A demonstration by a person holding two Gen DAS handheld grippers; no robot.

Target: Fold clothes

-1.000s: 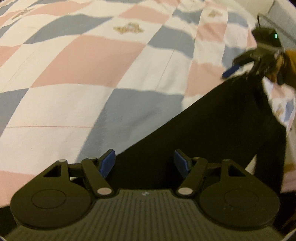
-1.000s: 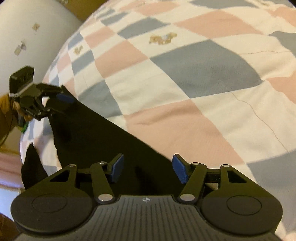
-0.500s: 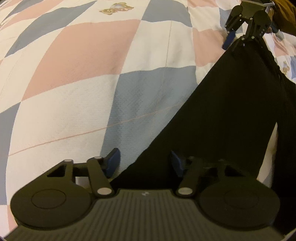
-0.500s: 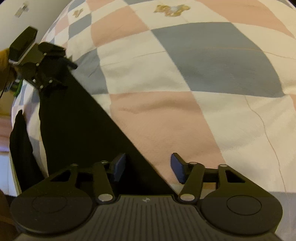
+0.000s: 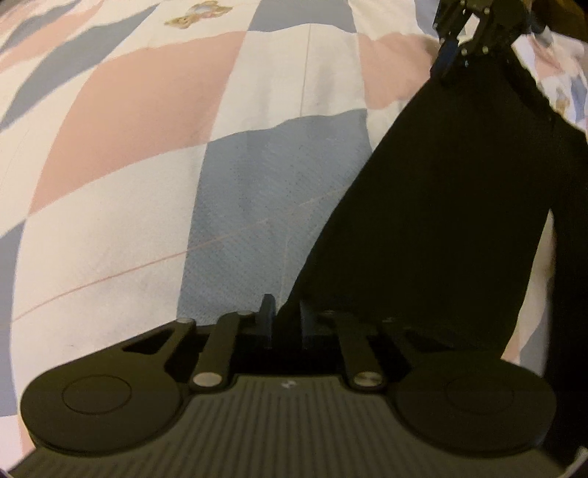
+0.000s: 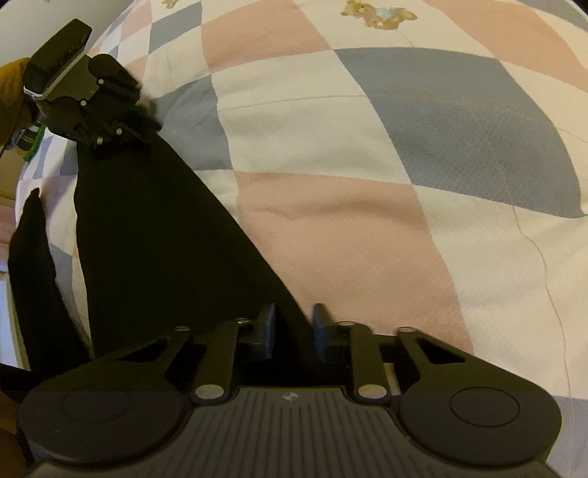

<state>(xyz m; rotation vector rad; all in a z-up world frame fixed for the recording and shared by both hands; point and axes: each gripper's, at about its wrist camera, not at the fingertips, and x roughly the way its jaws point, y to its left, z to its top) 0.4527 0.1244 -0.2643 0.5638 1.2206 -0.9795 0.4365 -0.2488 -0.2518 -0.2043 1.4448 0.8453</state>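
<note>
Pinching black garment (image 5: 441, 206) edge, left gripper (image 5: 284, 316): jaws nearly together, cloth corner between pads. Right gripper (image 6: 294, 323): jaws clamped on opposite corner of same edge. Garment stretches taut between the two, rest draped over checked quilt (image 5: 147, 147), one strip trailing off bed side.

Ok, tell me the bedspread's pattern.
The bedspread has pink, blue-grey and white diamond checks with small bear motifs; the right wrist view shows it best.

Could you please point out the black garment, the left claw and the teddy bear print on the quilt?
black garment (image 5: 441, 206), left wrist view, stretched middle panel.
left claw (image 5: 286, 323), left wrist view, between fingertips.
teddy bear print (image 6: 378, 16), right wrist view, printed motif.
</note>
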